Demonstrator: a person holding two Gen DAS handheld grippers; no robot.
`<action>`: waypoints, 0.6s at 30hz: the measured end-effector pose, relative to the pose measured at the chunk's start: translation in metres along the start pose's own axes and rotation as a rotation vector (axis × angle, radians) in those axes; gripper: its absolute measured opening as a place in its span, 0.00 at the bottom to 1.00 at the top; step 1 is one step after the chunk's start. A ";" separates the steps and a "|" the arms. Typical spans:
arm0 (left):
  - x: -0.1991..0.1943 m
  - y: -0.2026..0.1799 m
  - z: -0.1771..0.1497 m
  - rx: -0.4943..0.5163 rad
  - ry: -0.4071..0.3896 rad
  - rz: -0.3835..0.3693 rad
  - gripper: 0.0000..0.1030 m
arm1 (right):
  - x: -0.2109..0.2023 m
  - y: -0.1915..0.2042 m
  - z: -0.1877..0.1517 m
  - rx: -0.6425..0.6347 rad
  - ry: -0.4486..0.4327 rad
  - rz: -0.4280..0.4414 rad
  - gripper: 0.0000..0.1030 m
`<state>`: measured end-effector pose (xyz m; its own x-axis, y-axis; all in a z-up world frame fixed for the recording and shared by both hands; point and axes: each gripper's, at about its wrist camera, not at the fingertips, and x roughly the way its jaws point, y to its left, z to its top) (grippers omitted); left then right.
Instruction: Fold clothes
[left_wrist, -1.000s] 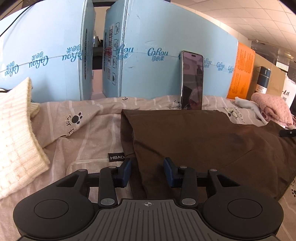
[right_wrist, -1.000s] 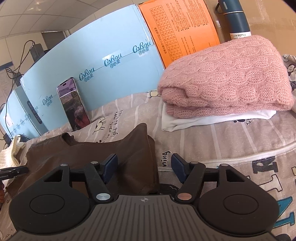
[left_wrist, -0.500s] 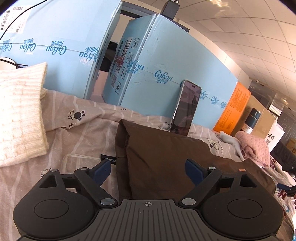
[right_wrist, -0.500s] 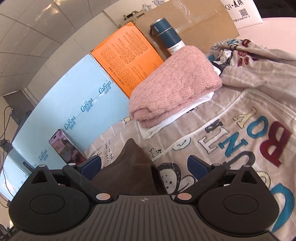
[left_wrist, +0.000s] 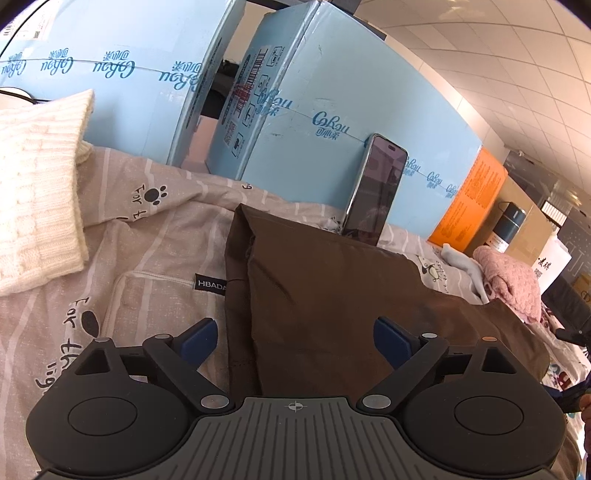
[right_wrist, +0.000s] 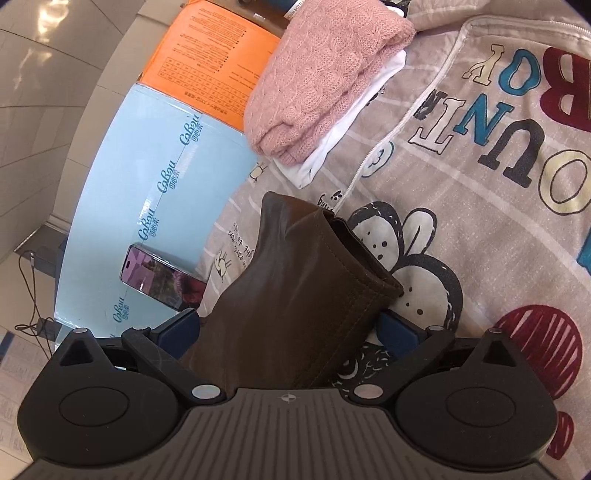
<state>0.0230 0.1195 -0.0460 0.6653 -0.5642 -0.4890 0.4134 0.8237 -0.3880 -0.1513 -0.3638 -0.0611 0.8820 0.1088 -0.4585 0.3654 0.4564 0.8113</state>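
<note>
Brown garment (left_wrist: 332, 295) seen lying on the printed bedcover (left_wrist: 122, 295), partly folded (side edge doubled over); further folds judged outstanding; left gripper (left_wrist: 294, 339) spread wide above it, nothing held; right gripper (right_wrist: 288, 328) wide, hemmed end (right_wrist: 332, 258) between its jaws, ungripped; pink sweater (right_wrist: 325, 70) already stacked

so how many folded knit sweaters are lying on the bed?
2. A cream sweater at the far left of the bedspread, and a pink sweater stacked on a white garment at the right. Others may lie out of view.
</note>
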 end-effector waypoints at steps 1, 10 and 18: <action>0.002 -0.001 -0.001 0.006 0.006 -0.001 0.91 | 0.004 0.004 -0.002 -0.015 -0.022 -0.005 1.00; 0.010 -0.007 -0.008 0.052 0.028 0.014 0.94 | 0.024 0.032 -0.031 -0.087 0.101 0.011 0.95; 0.011 -0.008 -0.008 0.050 0.030 0.008 0.95 | 0.038 0.034 -0.023 -0.037 -0.025 -0.001 0.95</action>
<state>0.0218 0.1066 -0.0545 0.6502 -0.5581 -0.5156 0.4392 0.8298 -0.3444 -0.1122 -0.3243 -0.0593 0.8890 0.0868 -0.4496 0.3552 0.4887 0.7969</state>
